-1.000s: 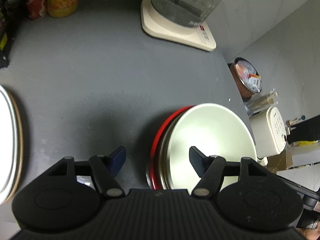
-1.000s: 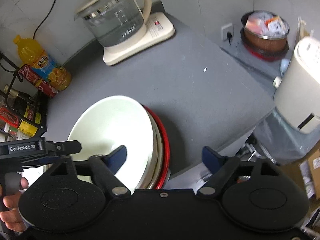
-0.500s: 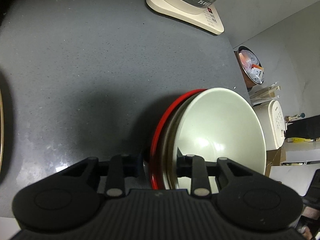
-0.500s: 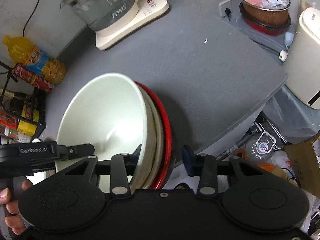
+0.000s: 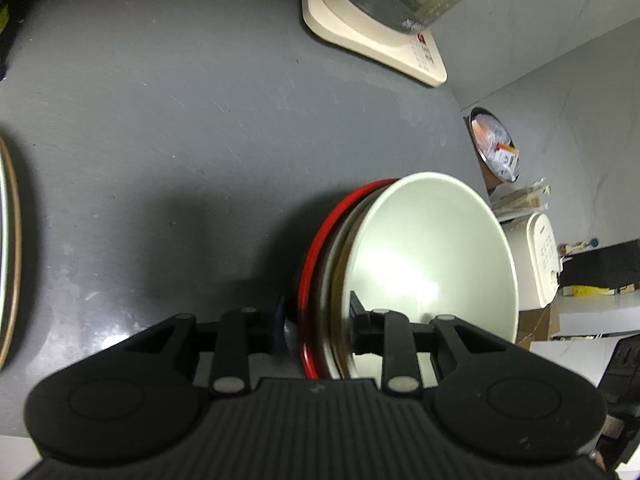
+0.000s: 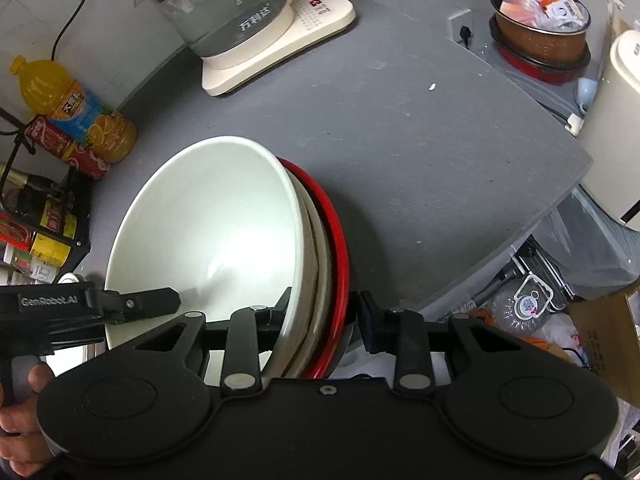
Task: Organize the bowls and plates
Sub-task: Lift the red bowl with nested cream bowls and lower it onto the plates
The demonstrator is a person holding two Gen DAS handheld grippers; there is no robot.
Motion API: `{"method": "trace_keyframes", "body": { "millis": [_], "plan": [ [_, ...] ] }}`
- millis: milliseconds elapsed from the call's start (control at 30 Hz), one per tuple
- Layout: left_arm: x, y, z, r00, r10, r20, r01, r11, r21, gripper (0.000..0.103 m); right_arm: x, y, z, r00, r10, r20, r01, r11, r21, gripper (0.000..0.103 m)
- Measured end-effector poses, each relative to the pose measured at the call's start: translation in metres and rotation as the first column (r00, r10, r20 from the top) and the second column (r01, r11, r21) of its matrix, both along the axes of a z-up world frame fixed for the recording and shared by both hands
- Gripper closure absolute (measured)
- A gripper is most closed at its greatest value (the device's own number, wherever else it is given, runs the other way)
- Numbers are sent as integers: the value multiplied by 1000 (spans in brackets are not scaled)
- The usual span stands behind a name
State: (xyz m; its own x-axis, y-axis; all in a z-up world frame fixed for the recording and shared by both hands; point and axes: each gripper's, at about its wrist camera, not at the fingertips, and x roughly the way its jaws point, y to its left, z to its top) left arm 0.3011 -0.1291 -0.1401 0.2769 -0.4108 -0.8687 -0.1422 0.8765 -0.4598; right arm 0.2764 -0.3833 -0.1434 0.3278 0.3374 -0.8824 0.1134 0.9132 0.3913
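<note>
Both tongs, wide apart a second ago, have closed from opposite sides on the rims of a stack: a glossy white ceramic bowl nested in a beige dish and a red-rimmed plate. Left tongs and right tongs each clench that stack, which appears tilted above the grey desk, near its front edge. A glass kettle on a cream base stands behind.

Glossy glazed white bowl; matt grey countertop; clear glass kettle.
</note>
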Motion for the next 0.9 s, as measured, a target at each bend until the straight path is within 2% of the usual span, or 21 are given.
{"method": "trace_keyframes", "body": {
  "millis": [133,300,467,700,900],
  "plan": [
    [-3,11,7,999,23,29,-23,1000,-3,75,2,8,1,1000,20,7,-20,1000,4,71],
    [-7,23,9,998,59,34,-59,998,4,75,6,22,2,998,60,23,-60,998,8,71],
    [-5,31,5,996,86,28,-86,996,-23,75,11,29,0,997,76,17,-76,997,5,71],
    [-3,37,-3,995,96,5,-95,994,-55,73,10,26,-2,997,72,10,-73,997,23,71],
    [4,34,-11,997,79,-7,-79,996,-48,70,12,26,-7,998,67,-14,-66,997,40,68]
  ]
}}
